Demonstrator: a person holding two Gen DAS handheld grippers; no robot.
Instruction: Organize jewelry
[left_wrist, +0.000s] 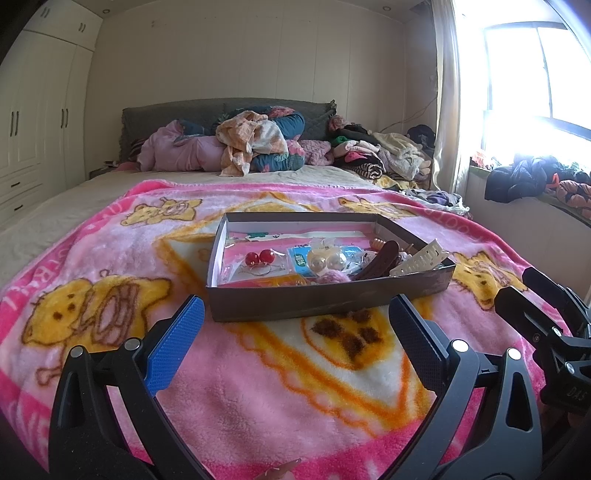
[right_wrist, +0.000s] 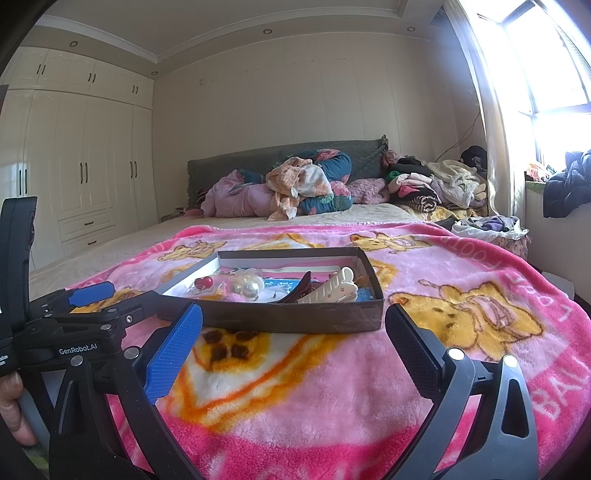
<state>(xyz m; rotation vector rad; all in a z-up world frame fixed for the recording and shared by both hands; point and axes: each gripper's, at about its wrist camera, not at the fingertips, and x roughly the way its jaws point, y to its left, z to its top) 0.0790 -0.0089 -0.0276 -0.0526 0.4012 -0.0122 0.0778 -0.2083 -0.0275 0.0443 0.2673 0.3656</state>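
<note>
A shallow dark box sits on a pink blanket printed with yellow bears, and every piece of jewelry lies inside it. Toward the box's left side is a pair of red ball earrings on thin wire hoops, resting on clear packaging. Near the box's middle are two large pearl earrings, glossy and cream-white, lying on a blue card. Just in front of the pearls, by the box's near wall, is a small fuzzy pink pompom. Toward the box's right side lies a dark brown hair clip, long and curved, and beside it a cream claw clip leans on the box's right corner, its teeth showing. Behind the brown clip is a small orange coil tie.

The left gripper is spread wide, holding nothing, just short of the box's near wall. The right gripper is likewise spread and empty, in front of the box's near wall. A hand grips the left tool's handle, seen at the edge of the right wrist view
</note>
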